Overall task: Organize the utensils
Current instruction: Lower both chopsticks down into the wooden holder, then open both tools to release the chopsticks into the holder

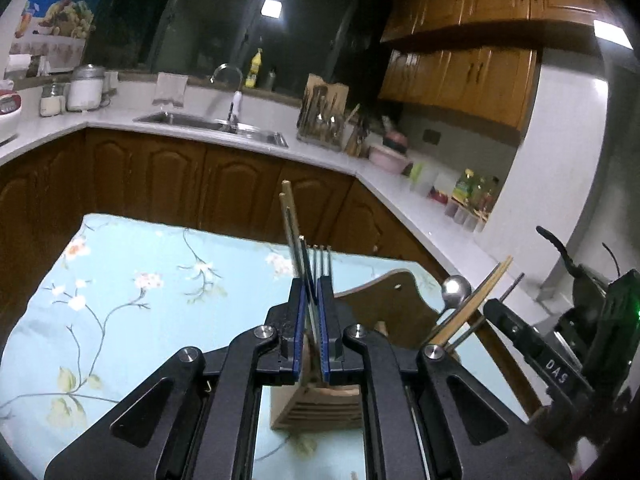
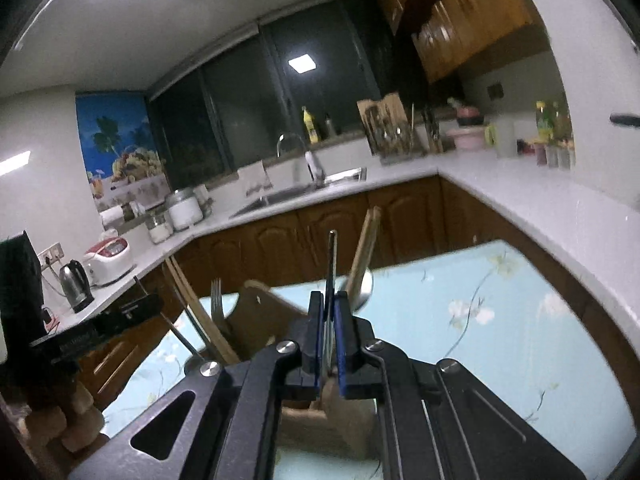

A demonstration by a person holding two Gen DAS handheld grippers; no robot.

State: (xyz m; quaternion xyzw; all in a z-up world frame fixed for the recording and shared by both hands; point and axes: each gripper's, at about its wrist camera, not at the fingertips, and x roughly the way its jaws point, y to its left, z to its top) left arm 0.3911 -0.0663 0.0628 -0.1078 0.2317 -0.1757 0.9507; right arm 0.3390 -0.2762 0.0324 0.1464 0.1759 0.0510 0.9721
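I have both hands loaded above the desk (image 1: 120, 280). My left gripper (image 1: 311, 308) is clamped on a fork (image 1: 321, 258) and chopsticks (image 1: 289, 224), tips up. My right gripper (image 2: 329, 320) is pinched on a thin dark-handled utensil (image 2: 332, 264); a spoon (image 2: 362, 284) and wooden chopsticks stand just beside it, though whether they are in the same grip I cannot tell. The wooden holder (image 1: 316, 404) sits directly below. I judge this the sorting step: next, lower each bundle into its own slot, keeping the handles upright so nothing snags.
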